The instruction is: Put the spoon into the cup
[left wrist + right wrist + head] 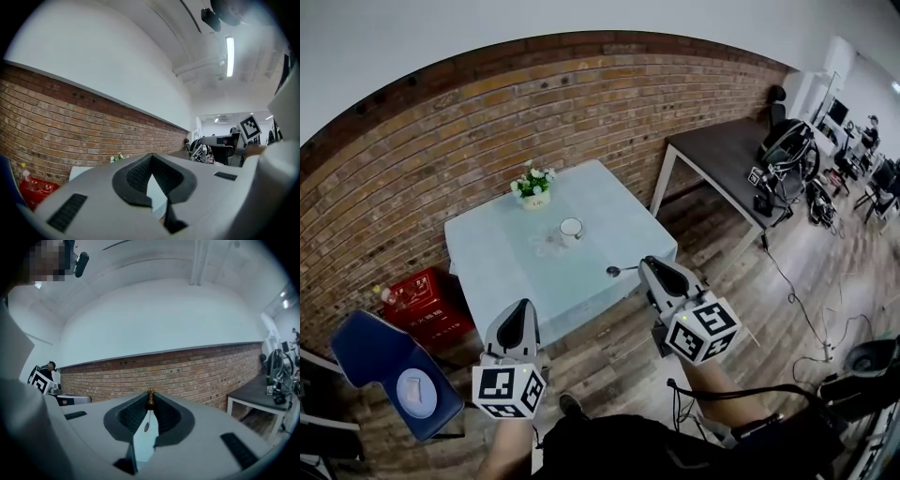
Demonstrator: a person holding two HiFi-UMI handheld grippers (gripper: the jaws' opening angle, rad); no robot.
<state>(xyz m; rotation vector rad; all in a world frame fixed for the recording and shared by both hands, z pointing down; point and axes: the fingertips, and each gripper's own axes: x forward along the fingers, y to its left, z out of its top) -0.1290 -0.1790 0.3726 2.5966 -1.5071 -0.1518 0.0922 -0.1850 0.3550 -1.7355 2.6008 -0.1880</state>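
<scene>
I see right gripper [646, 264] clamped on spoon [617, 271], at near edge of table [614, 214]; cup [571, 228] farther, mid-table; left gripper [525, 306] closed, empty

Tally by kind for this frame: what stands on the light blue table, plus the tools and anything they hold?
cup: 1
pot of flowers: 1
spoon: 1, gripped in the right tool
tools: 2, counting the left tool, which holds nothing
Total: 5
</scene>
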